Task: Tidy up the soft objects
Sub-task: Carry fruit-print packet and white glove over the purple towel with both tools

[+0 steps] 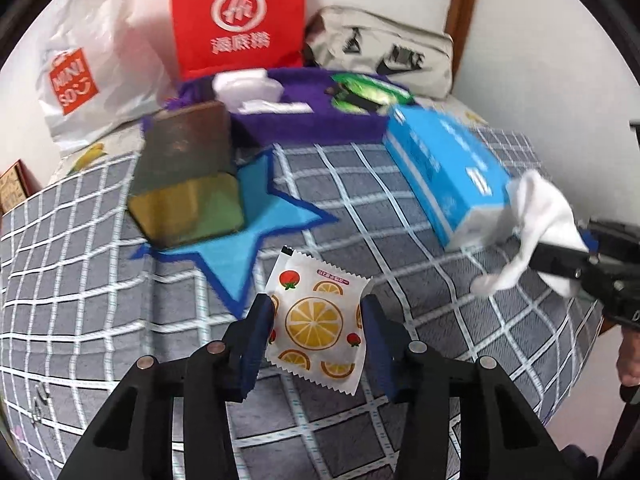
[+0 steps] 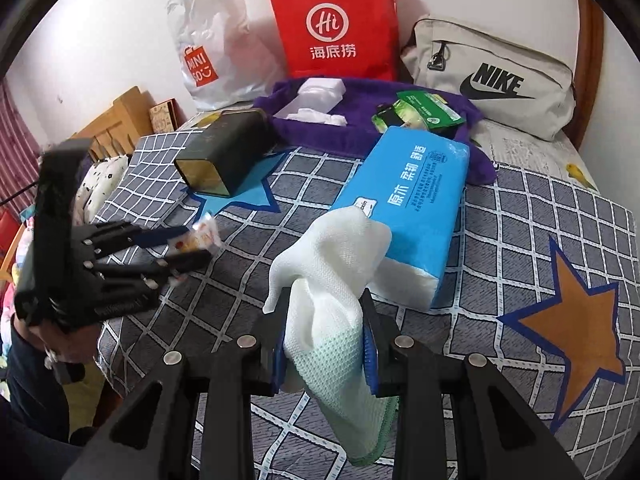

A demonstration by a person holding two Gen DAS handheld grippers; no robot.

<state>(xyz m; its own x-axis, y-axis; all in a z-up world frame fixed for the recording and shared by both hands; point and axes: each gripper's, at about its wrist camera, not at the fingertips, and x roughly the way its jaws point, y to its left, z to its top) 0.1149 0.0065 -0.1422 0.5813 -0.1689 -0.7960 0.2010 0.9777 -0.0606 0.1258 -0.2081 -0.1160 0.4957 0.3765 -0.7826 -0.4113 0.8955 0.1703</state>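
Blue pads on the left gripper (image 1: pixel 318 334) press both side edges of a white sachet (image 1: pixel 316 320) printed with orange slices and strawberries; the jaws stand part-way closed and the sachet hangs clear of the checked grey cover (image 1: pixel 100 280). From the right wrist view the same gripper (image 2: pixel 196 244) shows at the left edge, with the sachet (image 2: pixel 202 236) pinched at its tips and a hand (image 2: pixel 60 340) around its handle.

The right gripper (image 2: pixel 326 344) is narrowed onto a white mesh cloth (image 2: pixel 332 280), clamped between its blue pads; the cloth bunches above the jaws and droops below them, just in front of one blue tissue pack (image 2: pixel 404 208) that lies flat on the cover. In the left wrist view this gripper (image 1: pixel 588 256) enters from the right with the cloth (image 1: pixel 536 232) held against the end of the pack (image 1: pixel 444 172).

One dark tin (image 2: pixel 224 152) lies on its side across a blue star patch (image 2: pixel 244 196); what is inside it cannot be told. One orange star patch (image 2: pixel 576 320) sits well apart on the right.

Behind, one purple fleece tray (image 2: pixel 476 160) holds a white tissue packet (image 2: pixel 316 100) and green wrappers (image 2: pixel 420 112); how many wrappers cannot be told.

Against the wall stand three bags: one white plastic bag (image 2: pixel 216 40), one red paper bag (image 2: pixel 336 20) and one grey pouch (image 2: pixel 496 80).
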